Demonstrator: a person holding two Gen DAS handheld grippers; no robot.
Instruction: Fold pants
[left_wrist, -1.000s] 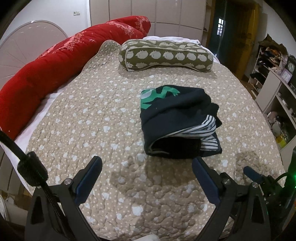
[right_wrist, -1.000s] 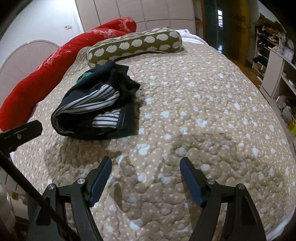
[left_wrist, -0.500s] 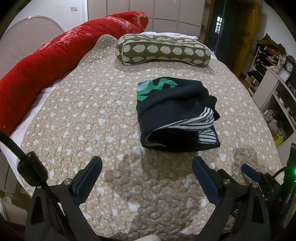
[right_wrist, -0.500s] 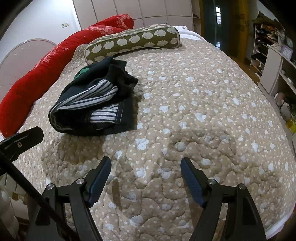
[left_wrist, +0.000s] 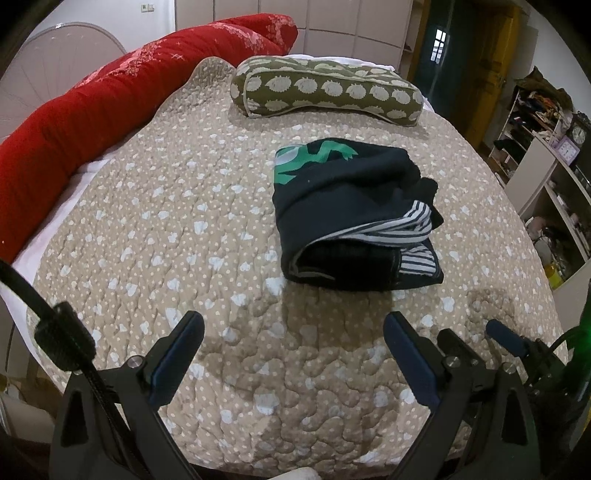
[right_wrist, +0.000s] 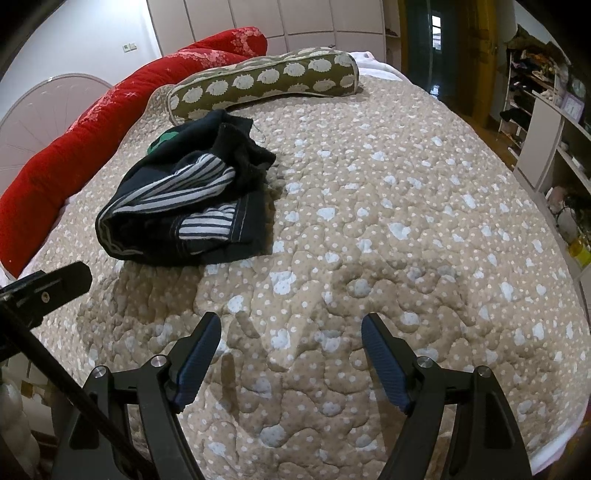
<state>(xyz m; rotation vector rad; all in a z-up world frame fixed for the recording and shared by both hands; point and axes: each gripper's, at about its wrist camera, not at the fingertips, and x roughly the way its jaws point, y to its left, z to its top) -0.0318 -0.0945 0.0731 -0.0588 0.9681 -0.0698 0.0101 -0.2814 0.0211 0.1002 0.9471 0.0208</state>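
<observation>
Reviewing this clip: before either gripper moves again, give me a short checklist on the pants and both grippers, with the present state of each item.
1. Left gripper open and empty: ok, jaws spread wide, nothing between them.
2. Right gripper open and empty: ok, same.
3. Both grippers clear of the pants: ok, the bundle lies beyond the fingertips, untouched.
4. Pants folded into a compact stack: ok, though the striped lining shows at the open edge.
5. Fold neat and even: not ok, one dark corner bunches up and sticks out.
6. Pants clear of the green pillow: ok in the left view, a strip of quilt shows between them.
</observation>
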